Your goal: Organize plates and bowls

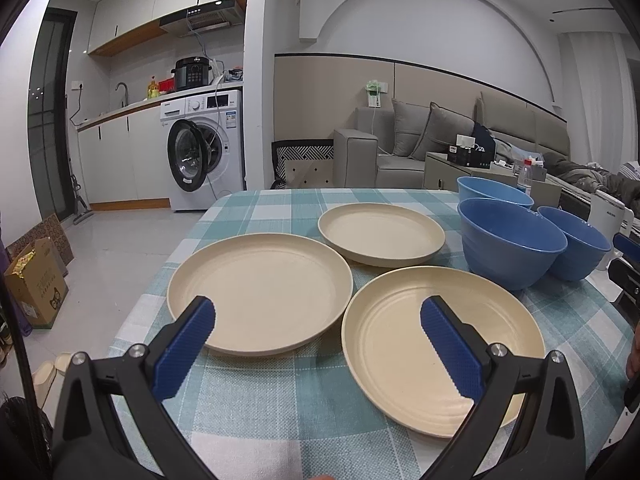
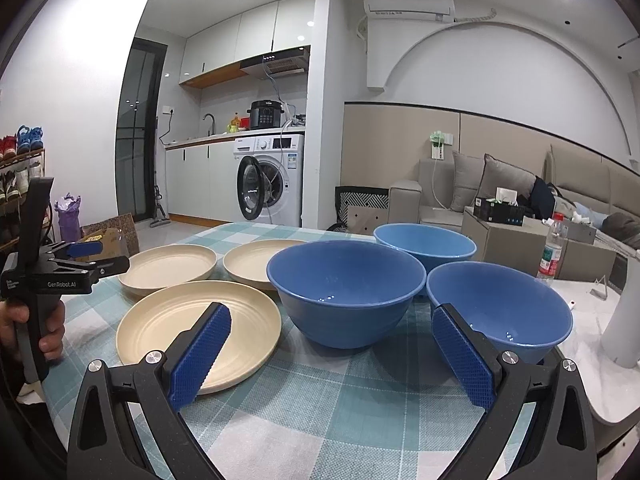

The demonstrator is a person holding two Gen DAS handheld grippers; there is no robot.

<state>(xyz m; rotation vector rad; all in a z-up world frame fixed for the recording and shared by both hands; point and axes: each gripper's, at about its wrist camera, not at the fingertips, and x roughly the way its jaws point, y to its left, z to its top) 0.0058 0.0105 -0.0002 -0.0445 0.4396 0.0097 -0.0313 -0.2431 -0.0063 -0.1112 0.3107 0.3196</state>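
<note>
The left gripper (image 1: 318, 322) and right gripper (image 2: 331, 330) both hovered spread wide and empty over the checked tablecloth (image 1: 280, 408). Three cream plates (image 1: 260, 292) lay left, three blue bowls (image 2: 346, 292) right; a rim pinch, lifting level, would probably stack best.

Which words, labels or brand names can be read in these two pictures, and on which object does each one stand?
"GenRobot.AI": on the side of the left gripper, seen from the right wrist.
Small white label beside it: too small to read.
Washing machine badge and sticker: blurred.
Water bottle red label: unreadable.
Cardboard box print: unreadable.
Plates, bowls and tablecloth: no text.
</note>
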